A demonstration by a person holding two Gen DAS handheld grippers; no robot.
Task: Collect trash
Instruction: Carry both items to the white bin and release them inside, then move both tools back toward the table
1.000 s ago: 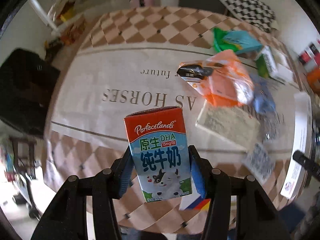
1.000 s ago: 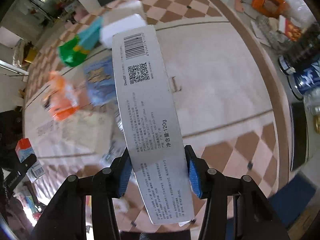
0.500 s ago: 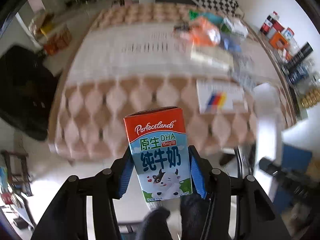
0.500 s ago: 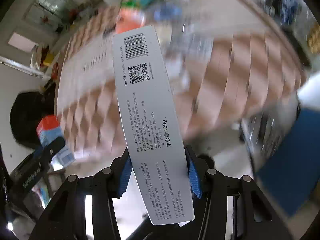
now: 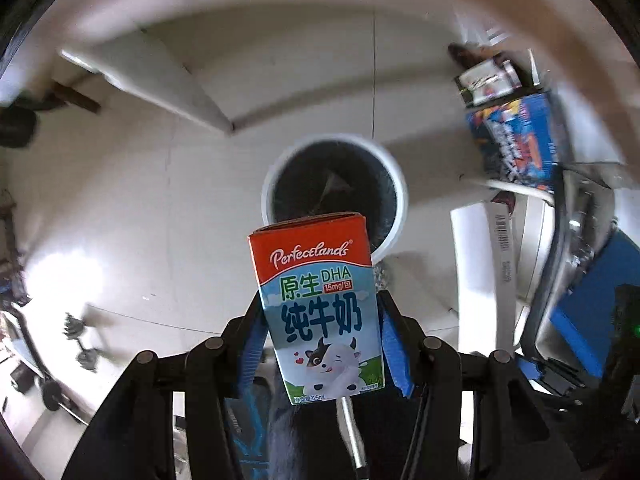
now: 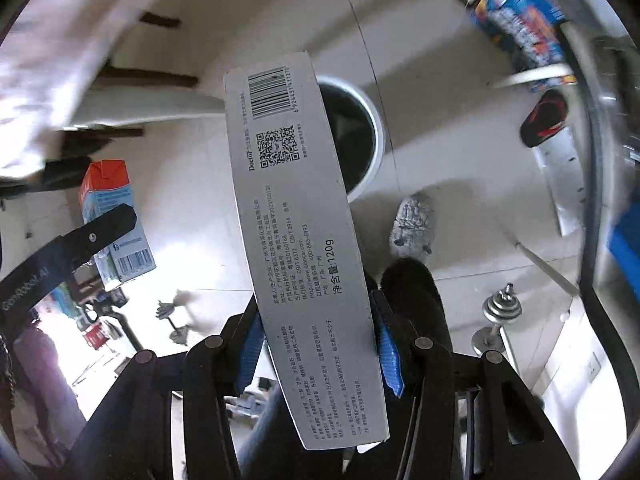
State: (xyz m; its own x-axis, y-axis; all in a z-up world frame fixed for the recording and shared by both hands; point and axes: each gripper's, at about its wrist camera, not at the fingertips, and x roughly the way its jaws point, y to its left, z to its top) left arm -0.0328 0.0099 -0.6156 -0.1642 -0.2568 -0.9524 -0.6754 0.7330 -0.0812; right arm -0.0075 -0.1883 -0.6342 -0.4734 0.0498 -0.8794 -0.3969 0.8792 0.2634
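My left gripper (image 5: 320, 344) is shut on a small milk carton (image 5: 318, 304) with a red top and a cartoon cow. It hangs above the floor, just short of a white-rimmed trash bin (image 5: 394, 184) with a dark liner. My right gripper (image 6: 316, 344) is shut on a long grey toothpaste box (image 6: 300, 240) with a barcode and QR code. That box covers the left part of the bin (image 6: 370, 136). The milk carton (image 6: 116, 216) and a left finger (image 6: 72, 248) show at the left of the right wrist view. The toothpaste box (image 5: 484, 272) shows at the right of the left wrist view.
The floor is pale tile. A grey slipper (image 6: 412, 224) on the person's foot is just right of the bin. Dumbbells (image 6: 500, 312) lie on the floor at lower right. A blue patterned box (image 5: 516, 144) and metal frame stand at the right. Table legs (image 6: 148, 80) are at upper left.
Both grippers have swung away from the table and now point down at the floor over the trash bin. Each still holds its item.
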